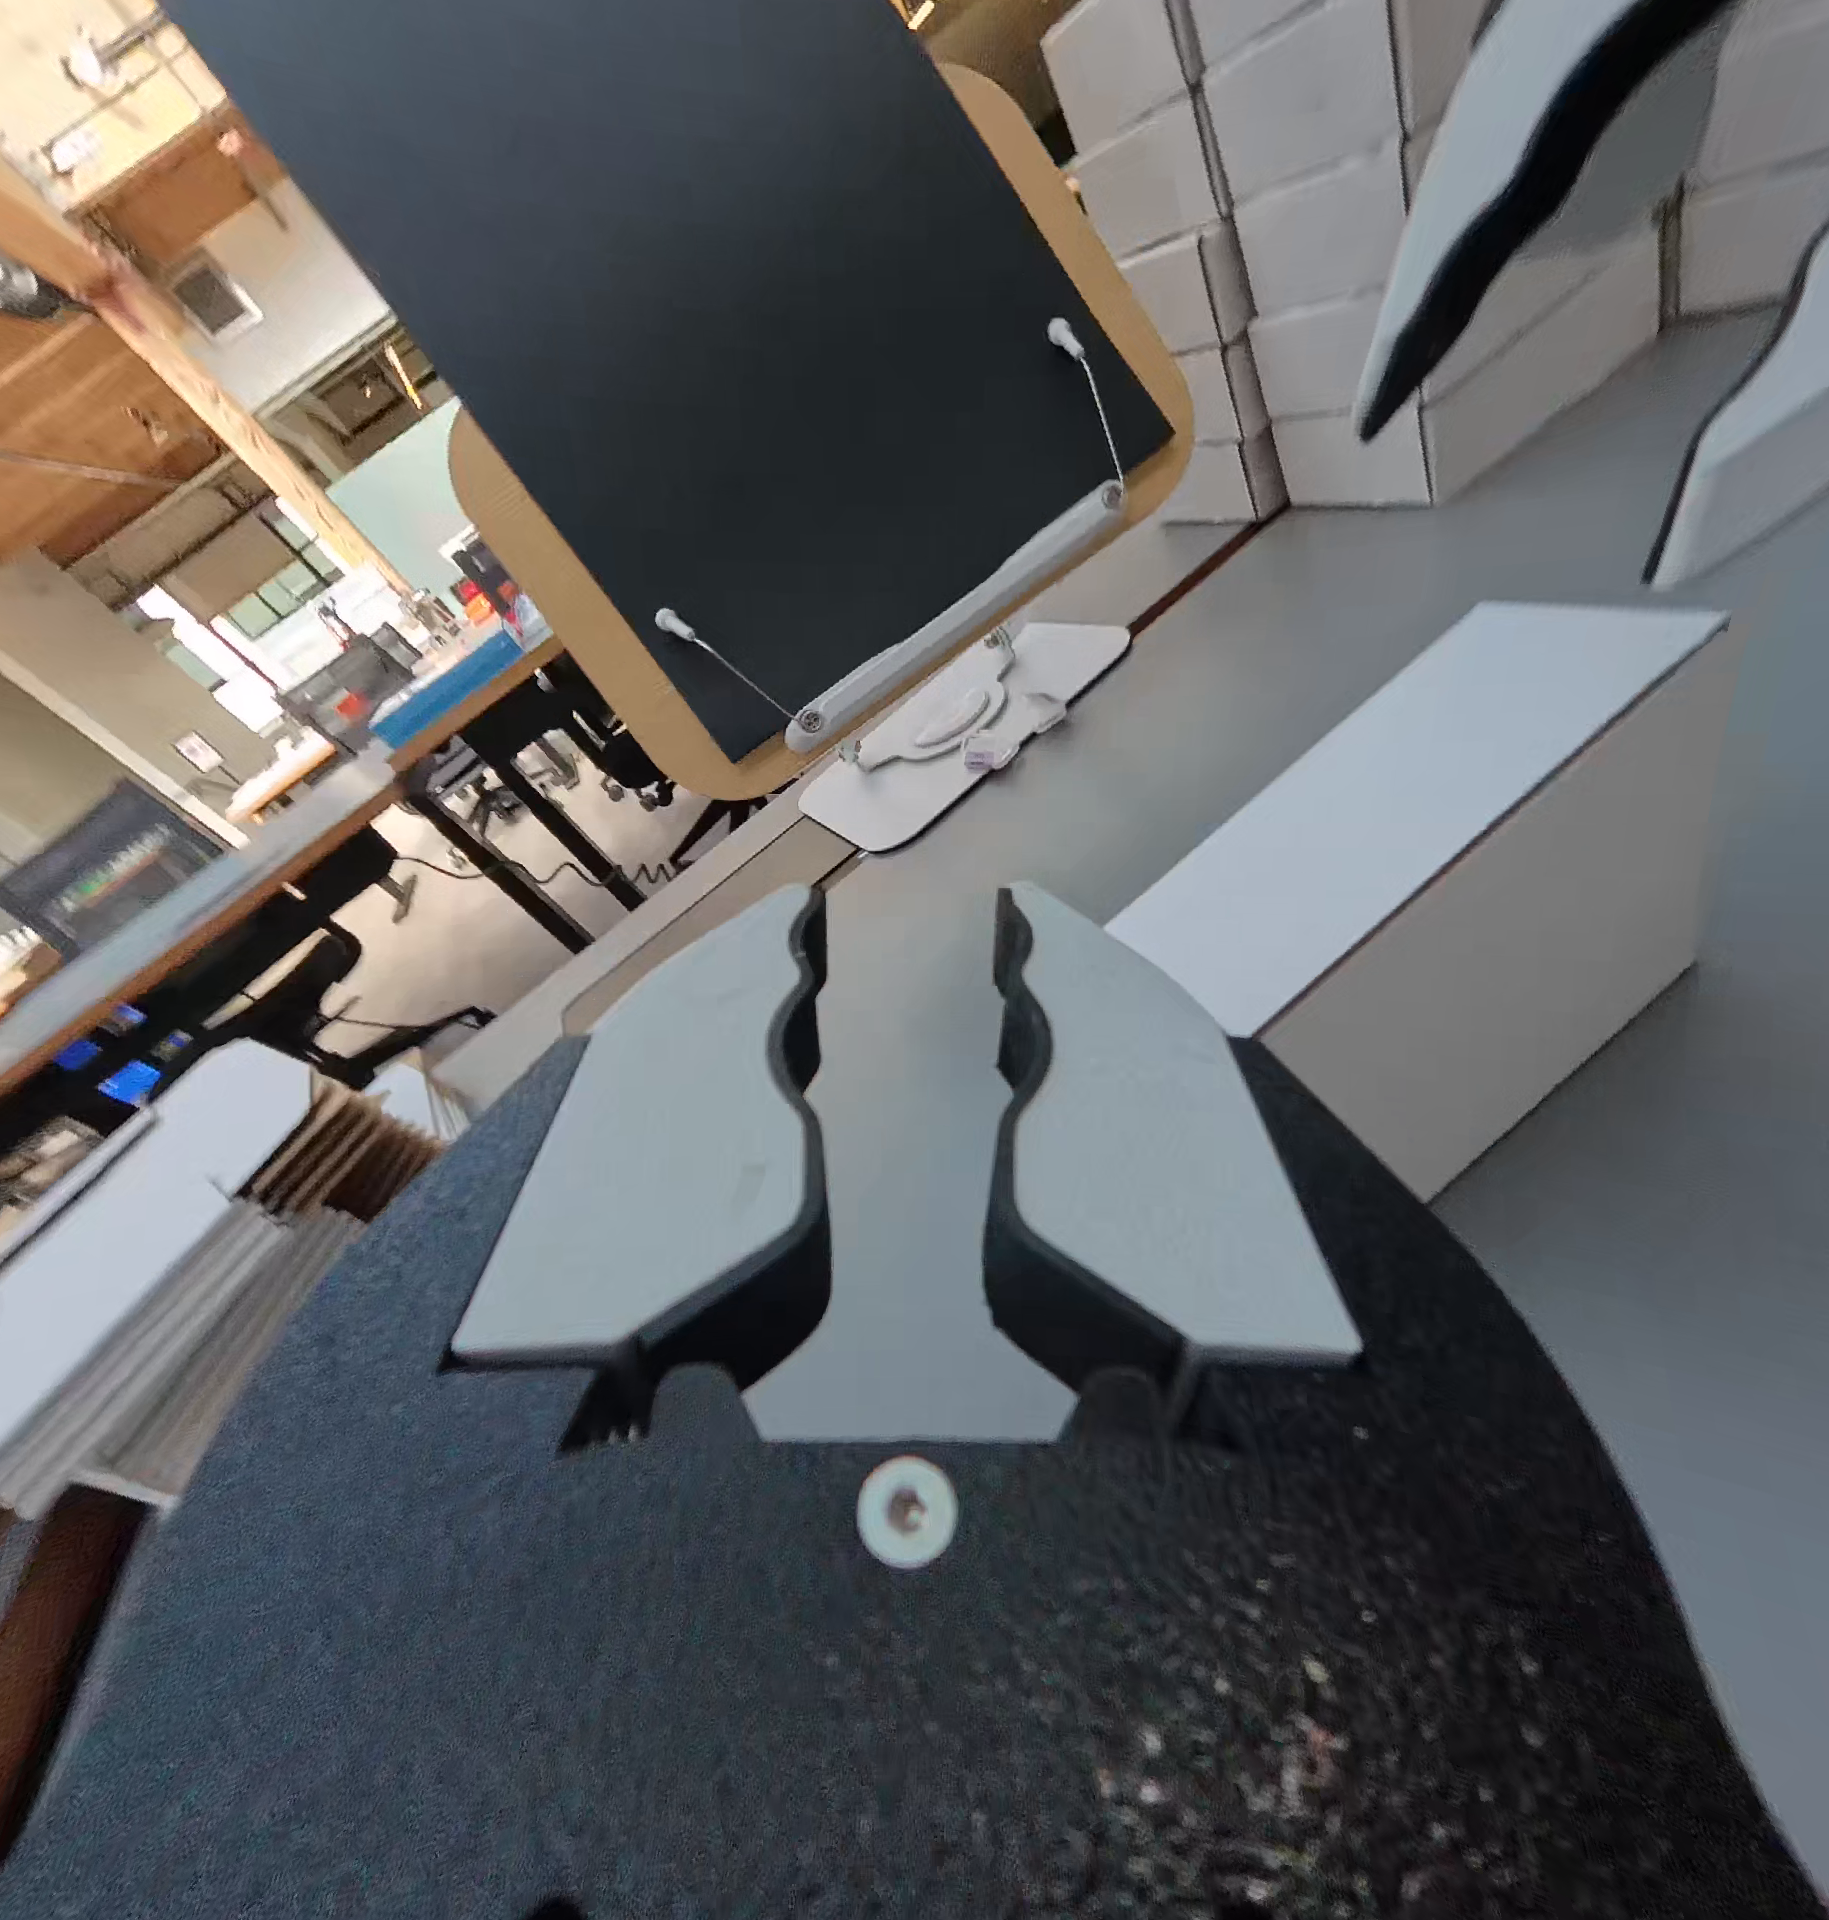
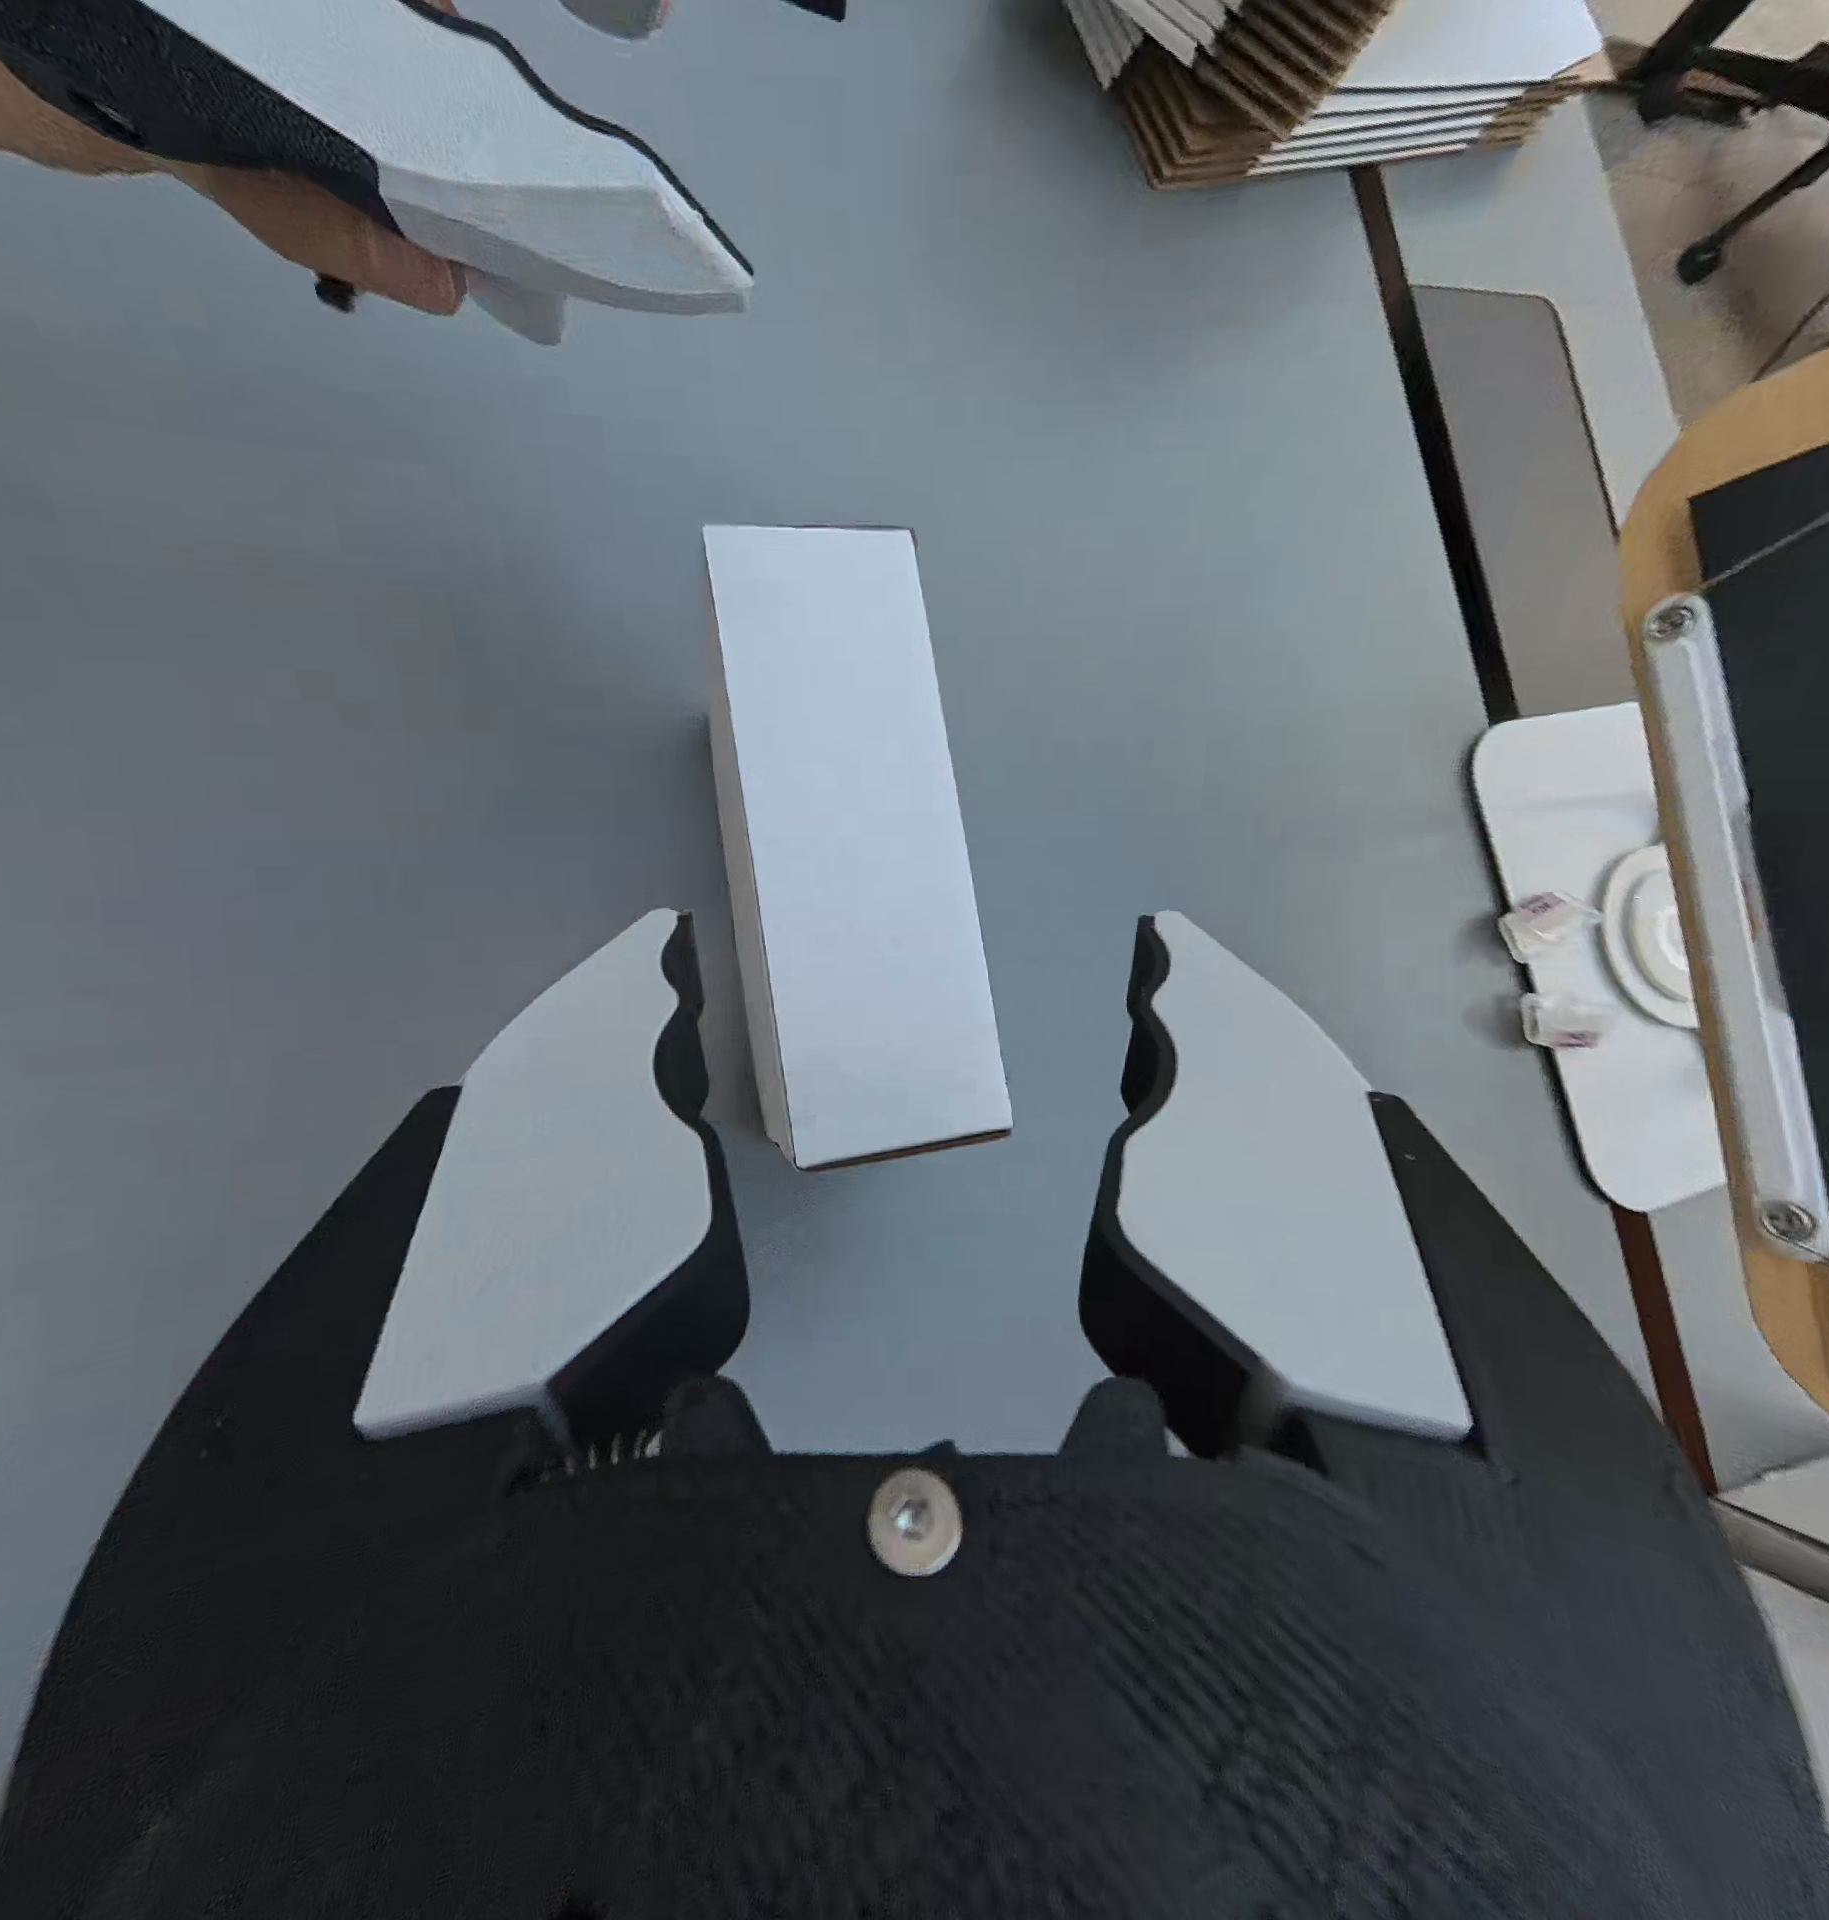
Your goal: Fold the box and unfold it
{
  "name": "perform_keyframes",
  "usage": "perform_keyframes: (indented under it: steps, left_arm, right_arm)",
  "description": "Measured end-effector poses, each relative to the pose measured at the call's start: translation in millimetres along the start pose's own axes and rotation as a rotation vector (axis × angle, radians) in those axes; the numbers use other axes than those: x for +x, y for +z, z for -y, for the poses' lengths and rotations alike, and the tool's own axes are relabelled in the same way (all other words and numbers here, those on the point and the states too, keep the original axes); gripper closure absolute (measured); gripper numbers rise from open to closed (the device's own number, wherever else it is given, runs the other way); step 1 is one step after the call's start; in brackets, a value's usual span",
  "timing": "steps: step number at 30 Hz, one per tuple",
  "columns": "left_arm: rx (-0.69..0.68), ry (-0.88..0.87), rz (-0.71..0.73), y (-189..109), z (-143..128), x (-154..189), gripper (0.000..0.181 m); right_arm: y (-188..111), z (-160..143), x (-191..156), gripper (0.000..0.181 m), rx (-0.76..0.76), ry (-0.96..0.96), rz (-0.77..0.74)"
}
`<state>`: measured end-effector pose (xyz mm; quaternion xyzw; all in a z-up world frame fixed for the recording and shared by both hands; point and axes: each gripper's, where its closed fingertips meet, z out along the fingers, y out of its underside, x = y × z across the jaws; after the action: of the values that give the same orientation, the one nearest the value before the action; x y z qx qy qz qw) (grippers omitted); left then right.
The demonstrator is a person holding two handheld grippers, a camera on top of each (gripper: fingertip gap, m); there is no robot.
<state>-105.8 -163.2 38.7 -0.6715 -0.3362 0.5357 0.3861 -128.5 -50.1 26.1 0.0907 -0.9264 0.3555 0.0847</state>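
A closed white cardboard box lies on the grey table; it also shows at the right of the left wrist view. My right gripper is open and empty, looking down on the box, with the box's near end showing between its spread fingers and no contact visible. My left gripper is open and empty, held over the table left of the box and apart from it. It appears at the top left of the right wrist view, held by a hand. The right gripper's fingers show at the upper right of the left wrist view.
A black board on a tan backing stands on a white stand base at the table's edge; both show at the right of the right wrist view. Flat cardboard blanks are stacked nearby. Folded white boxes are piled behind.
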Motion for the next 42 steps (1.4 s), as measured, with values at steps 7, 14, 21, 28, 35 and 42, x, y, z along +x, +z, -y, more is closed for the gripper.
perform_keyframes:
  steps: [7,14,21,28,35,42]
  left_arm:
    - [-0.023,-0.27,-0.087,-28.0,-27.4,15.2,0.127]
    - [-0.129,-0.199,-0.112,-39.3,-65.4,33.6,0.12]
    - [-0.136,-0.271,-0.124,-37.0,-72.5,35.4,0.121]
    - [-0.146,-0.261,-0.148,-36.1,-74.9,45.1,0.121]
    - [-0.157,-0.237,-0.17,-34.7,-72.3,55.5,0.121]
    - [-0.167,-0.24,-0.246,-27.2,-65.9,82.5,0.121]
  right_arm:
    - [53.9,2.0,-13.3,0.1,-0.272,0.01,0.267]
    - [74.0,-10.4,-21.4,0.104,-0.404,-0.034,0.362]
    - [72.8,-15.7,-24.0,0.119,-0.4,-0.044,0.373]
    - [-0.7,-31.5,-12.4,0.119,-0.309,-0.31,0.011]
    - [-165.8,-129.8,-16.4,0.119,-0.387,-0.664,-0.551]
    - [-292.4,-278.1,-61.1,0.119,-0.475,-0.614,-0.782]
